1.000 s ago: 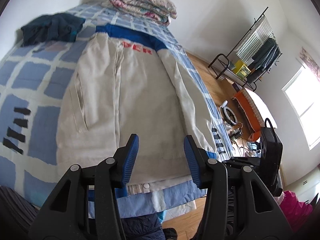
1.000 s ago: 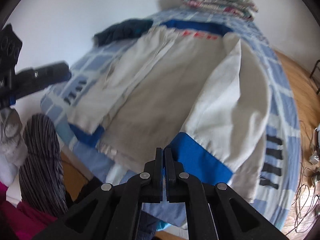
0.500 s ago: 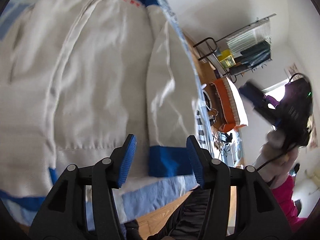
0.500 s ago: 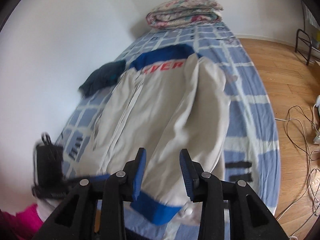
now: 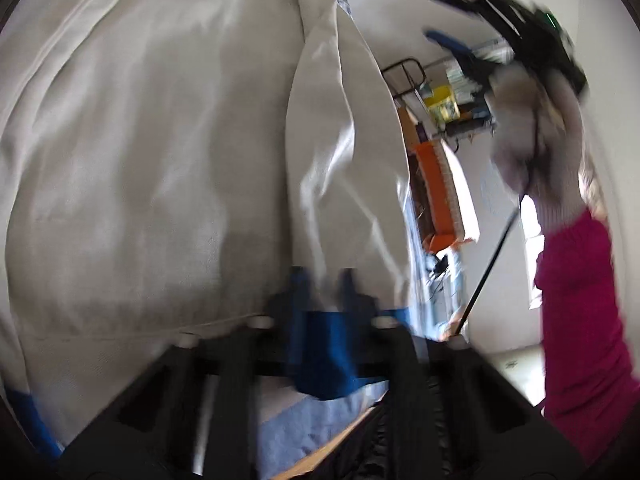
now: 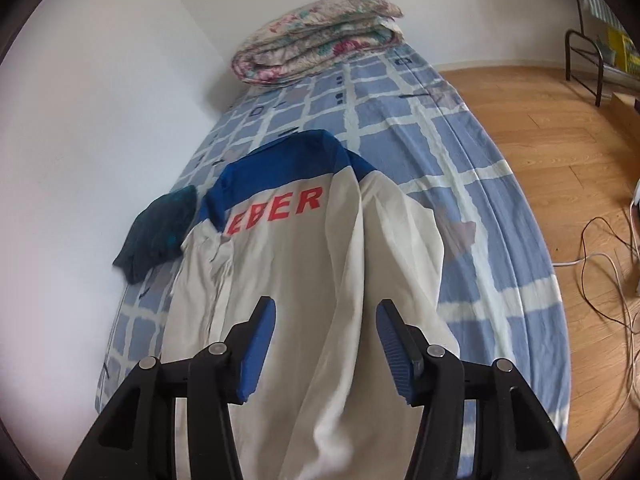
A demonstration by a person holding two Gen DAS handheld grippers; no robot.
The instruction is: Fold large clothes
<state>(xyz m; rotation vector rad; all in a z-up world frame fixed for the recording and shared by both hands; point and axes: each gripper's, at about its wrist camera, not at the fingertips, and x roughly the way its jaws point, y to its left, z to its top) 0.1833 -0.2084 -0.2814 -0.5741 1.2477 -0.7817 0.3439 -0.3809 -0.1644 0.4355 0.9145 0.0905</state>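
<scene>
Here one white jacket (image 6: 304, 280) lies flat on the bed (image 6: 480, 200). The left gripper (image 5: 322, 280) has just pinched shut on its blue cuff (image 5: 326, 354). The right gripper (image 6: 326, 344) has just been opening, holding nothing, above the jacket. One folded quilt (image 6: 320, 36) sits beyond the jacket.

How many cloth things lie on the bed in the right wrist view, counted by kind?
Jackets: 1, the white and blue jacket
Folded quilts: 1, the floral quilt at the far end
Dark bundles of clothing: 1, the dark bundle by the wall
Total: 3, all on the checked bed sheet
</scene>
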